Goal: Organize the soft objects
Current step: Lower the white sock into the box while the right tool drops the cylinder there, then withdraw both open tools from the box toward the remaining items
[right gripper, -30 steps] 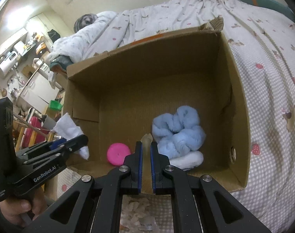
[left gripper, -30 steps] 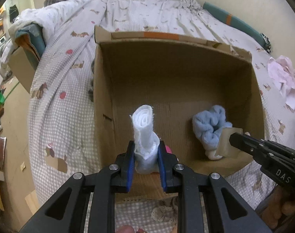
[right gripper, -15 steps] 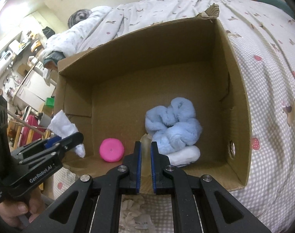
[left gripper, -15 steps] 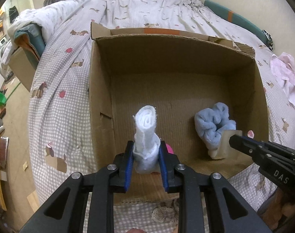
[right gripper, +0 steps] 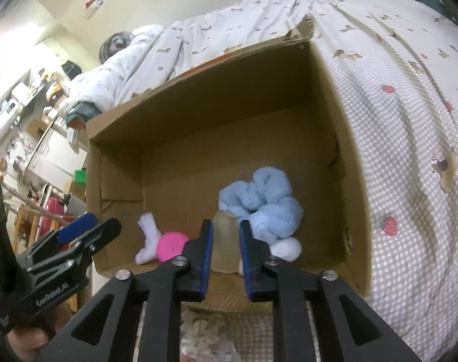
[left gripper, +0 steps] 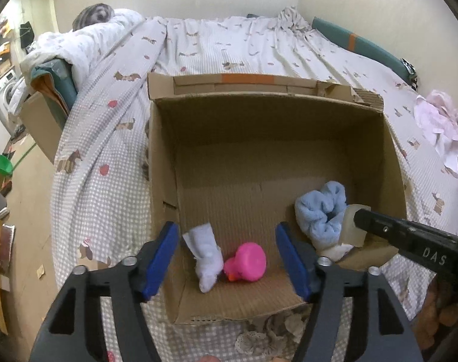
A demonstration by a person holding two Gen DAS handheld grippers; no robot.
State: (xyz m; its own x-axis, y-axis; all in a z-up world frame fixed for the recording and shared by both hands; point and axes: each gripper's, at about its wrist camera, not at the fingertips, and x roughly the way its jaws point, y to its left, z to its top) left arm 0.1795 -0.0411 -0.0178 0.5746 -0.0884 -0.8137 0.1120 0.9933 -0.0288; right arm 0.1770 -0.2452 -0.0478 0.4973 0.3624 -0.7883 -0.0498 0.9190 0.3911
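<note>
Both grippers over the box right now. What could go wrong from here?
The translucent beige piece sits between the right gripper's opening fingers at the cardboard box's near edge; it may drop outside. The left gripper, opening above the white roll and pink toy, could snag them on withdrawal.

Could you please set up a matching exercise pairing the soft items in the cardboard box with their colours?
Things:
1. rolled cloth
2. round soft toy
3. fluffy bundle
4. translucent piece between the right gripper fingers

Colours:
A. light blue
B. pale beige
C. white
D. pink

Pairs: 1-C, 2-D, 3-A, 4-B
</note>
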